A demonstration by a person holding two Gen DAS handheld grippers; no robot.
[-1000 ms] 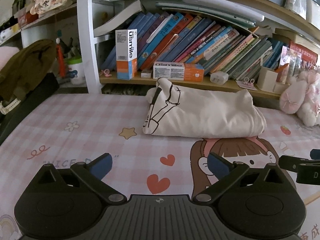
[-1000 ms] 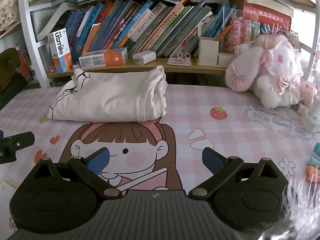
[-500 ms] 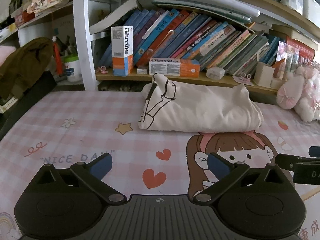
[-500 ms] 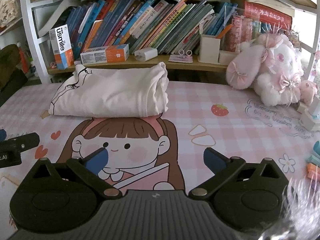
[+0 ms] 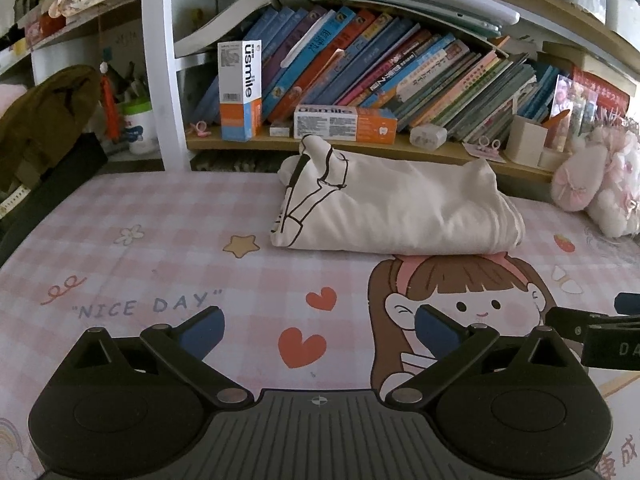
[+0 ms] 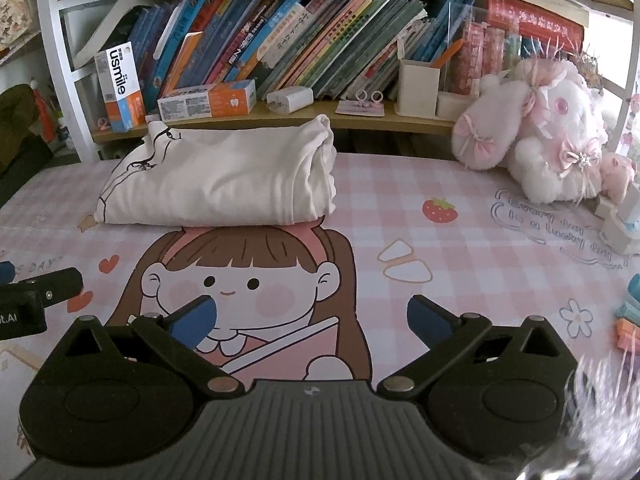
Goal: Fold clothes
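Observation:
A cream garment (image 5: 396, 208) with black line drawing lies folded in a thick bundle on the pink checked mat (image 5: 160, 240), near the bookshelf. It also shows in the right wrist view (image 6: 224, 176). My left gripper (image 5: 318, 328) is open and empty, low over the mat, well short of the garment. My right gripper (image 6: 312, 316) is open and empty, over the cartoon girl print (image 6: 240, 272). The right gripper's side (image 5: 596, 332) shows at the right edge of the left wrist view.
A shelf of leaning books (image 5: 400, 80) and toothpaste boxes (image 5: 344, 122) stands behind the garment. A pink plush rabbit (image 6: 536, 128) sits at the back right. A dark olive bag (image 5: 44, 120) lies at the left. Small items (image 6: 628, 312) lie at the right edge.
Both grippers have drawn back a little from the folded garment, which now sits farther off. Both stay open. The garment has not moved.

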